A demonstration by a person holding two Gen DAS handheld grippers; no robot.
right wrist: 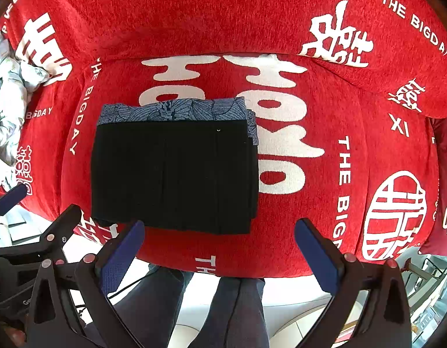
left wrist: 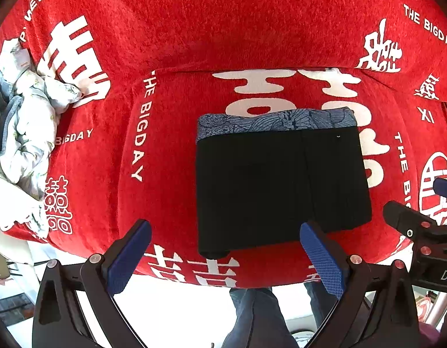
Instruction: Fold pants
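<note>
At the far left, a crumpled heap of white floral-print and grey fabric (left wrist: 23, 116) lies on the red plush sofa cover printed with white characters and "THE BIGDAY" lettering (left wrist: 171, 156). The left gripper (left wrist: 223, 256), black-framed with blue textured pads, hovers above the front edge of the seat with its jaws spread wide and nothing between them. The folded black pants (left wrist: 281, 185), a compact rectangular stack, lie flat on the seat cushion just ahead of this gripper and offset toward its right finger (left wrist: 322, 258), which overlaps the near right corner of the stack in the left wrist view; contact cannot be confirmed. Beneath the pants, a folded blue garment with a line-drawn leaf pattern (left wrist: 275, 121) protrudes along the far edge. The right gripper (right wrist: 220, 249) is likewise wide open and empty. In the right wrist view the stack lies ahead and to its left, with the left finger (right wrist: 122, 256) near the pants' front edge. Below the seat edge, a person's legs in dark grey trousers (right wrist: 238, 310) are visible.
</note>
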